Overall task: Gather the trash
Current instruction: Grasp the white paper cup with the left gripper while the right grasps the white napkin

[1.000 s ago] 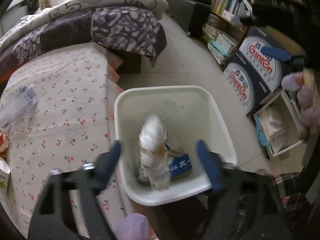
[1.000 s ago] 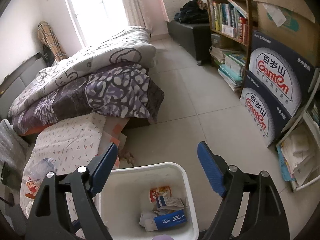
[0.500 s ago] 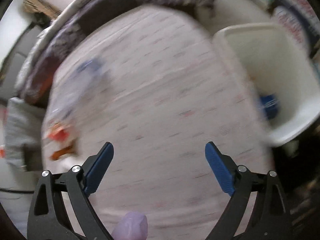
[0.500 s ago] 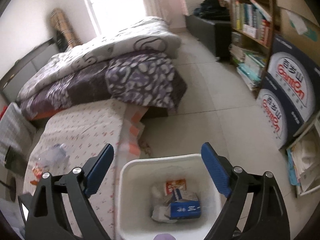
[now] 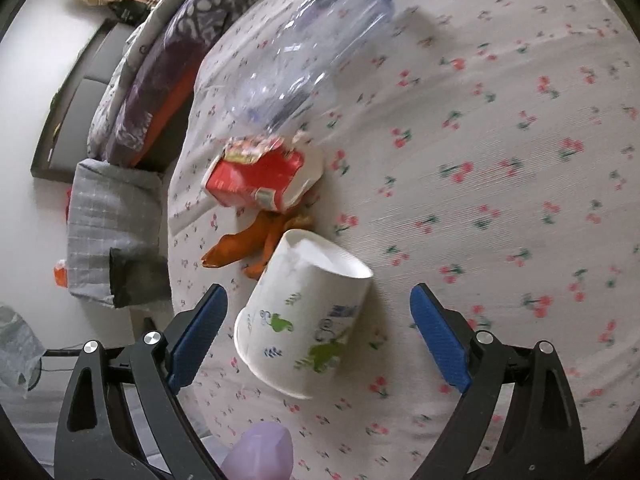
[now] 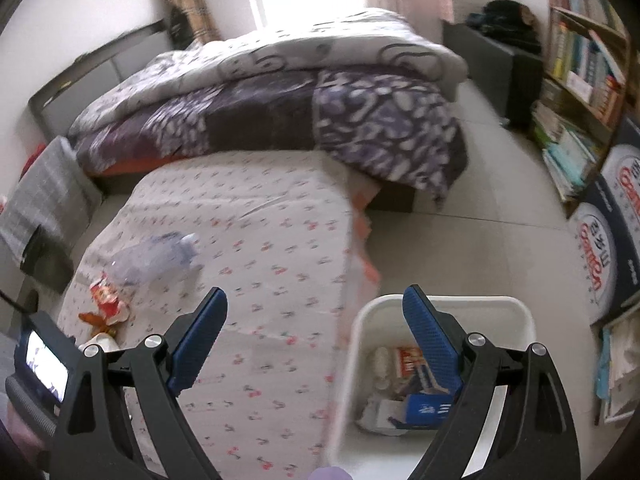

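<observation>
My left gripper (image 5: 316,312) is open over a floral cloth (image 5: 500,168). A white paper cup (image 5: 304,320) lies on its side between the blue fingers, and neither pad touches it. Beyond the cup lie an orange peel-like scrap (image 5: 244,244), a crushed red carton (image 5: 260,176) and a clear plastic bottle (image 5: 312,40). My right gripper (image 6: 316,308) is open with nothing in it, above the cloth's edge and the white bin (image 6: 440,304). The bin holds a blue carton (image 6: 428,408) and other trash. The bottle (image 6: 156,256) and red carton (image 6: 106,300) also show in the right wrist view.
A bed with a purple patterned quilt (image 6: 280,92) lies behind the cloth. A bookshelf (image 6: 580,72) and printed boxes (image 6: 612,232) line the right wall. Tiled floor (image 6: 480,208) runs between. A grey checked bundle (image 5: 108,224) sits left of the cloth.
My left gripper swung from above the bin across the cloth to the cup, and its jaws widened. My right gripper shifted left, so the bin now sits under its right finger.
</observation>
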